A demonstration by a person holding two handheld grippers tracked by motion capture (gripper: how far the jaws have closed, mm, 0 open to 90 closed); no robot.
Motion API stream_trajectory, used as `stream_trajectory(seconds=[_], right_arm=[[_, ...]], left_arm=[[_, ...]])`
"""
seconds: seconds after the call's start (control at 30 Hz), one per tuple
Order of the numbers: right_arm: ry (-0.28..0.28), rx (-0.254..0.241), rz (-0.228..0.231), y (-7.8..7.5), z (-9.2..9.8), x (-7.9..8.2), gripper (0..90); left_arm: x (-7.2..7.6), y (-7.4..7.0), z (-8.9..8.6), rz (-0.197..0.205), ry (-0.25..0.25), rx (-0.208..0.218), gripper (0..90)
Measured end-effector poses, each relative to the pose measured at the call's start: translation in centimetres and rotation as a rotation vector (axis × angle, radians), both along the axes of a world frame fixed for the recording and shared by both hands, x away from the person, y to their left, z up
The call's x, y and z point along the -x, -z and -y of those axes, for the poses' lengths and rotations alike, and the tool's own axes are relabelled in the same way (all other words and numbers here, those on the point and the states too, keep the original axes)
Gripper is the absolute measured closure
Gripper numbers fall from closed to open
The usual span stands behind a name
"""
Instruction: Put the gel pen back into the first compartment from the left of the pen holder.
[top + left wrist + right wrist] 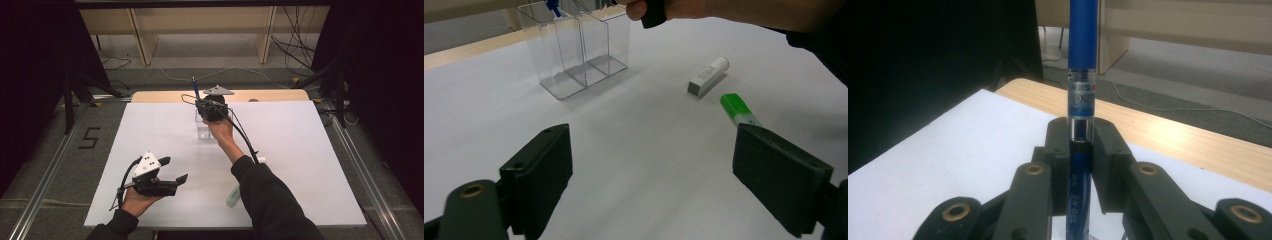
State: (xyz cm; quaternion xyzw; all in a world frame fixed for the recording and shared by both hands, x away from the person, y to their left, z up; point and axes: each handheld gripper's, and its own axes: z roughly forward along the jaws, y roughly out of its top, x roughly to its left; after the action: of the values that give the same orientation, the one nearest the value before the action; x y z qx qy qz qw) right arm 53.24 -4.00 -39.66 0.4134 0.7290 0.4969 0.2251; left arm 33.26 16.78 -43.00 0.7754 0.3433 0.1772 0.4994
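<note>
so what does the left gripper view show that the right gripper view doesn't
Left gripper view alone: the clear two-compartment holder standing upright, a white tube and a green-capped marker lying apart on the white table, with the left gripper open over bare surface. Right gripper view alone: the right gripper shut on an upright blue pen, with its printed label readable. Shared: the white table, its wooden edge and that pen, whose blue tip appears above the holder in the left gripper view.

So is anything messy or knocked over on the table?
Nothing is spilled or broken. The clear plastic two-compartment holder stands upright, but the white marker and green-capped marker lie loose on the white table instead of inside.
</note>
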Motion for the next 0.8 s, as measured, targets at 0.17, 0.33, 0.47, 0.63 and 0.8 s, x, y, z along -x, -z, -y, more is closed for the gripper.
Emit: stream_trajectory(seconds=[0.17, 0.33, 0.47, 0.63, 0.8], right_arm=[[0.008, 0.015, 0.000, 0.3, -0.1, -0.1, 79.1], [0.014, 0.018, -0.008, 0.6, -0.2, -0.1, 79.0], [0.018, 0.022, -0.005, 0.9, -0.3, -0.1, 79.0], [0.020, 0.024, -0.010, 1.4, -0.1, -0.1, 79.0], [0.024, 0.029, -0.020, 1.8, -0.1, 0.0, 78.9]], left_arm=[[0.0, 0.0, -0.1, 0.001, 0.001, 0.001, 15.9], [0.0, 0.0, 0.0, 0.001, 0.000, 0.000, 15.9], [0.0, -0.1, -0.1, 0.002, 0.002, -0.001, 15.9], [0.0, 0.0, 0.0, 0.001, 0.000, 0.000, 15.9], [0.0, 0.0, 0.0, 0.001, -0.001, 0.000, 15.9]])
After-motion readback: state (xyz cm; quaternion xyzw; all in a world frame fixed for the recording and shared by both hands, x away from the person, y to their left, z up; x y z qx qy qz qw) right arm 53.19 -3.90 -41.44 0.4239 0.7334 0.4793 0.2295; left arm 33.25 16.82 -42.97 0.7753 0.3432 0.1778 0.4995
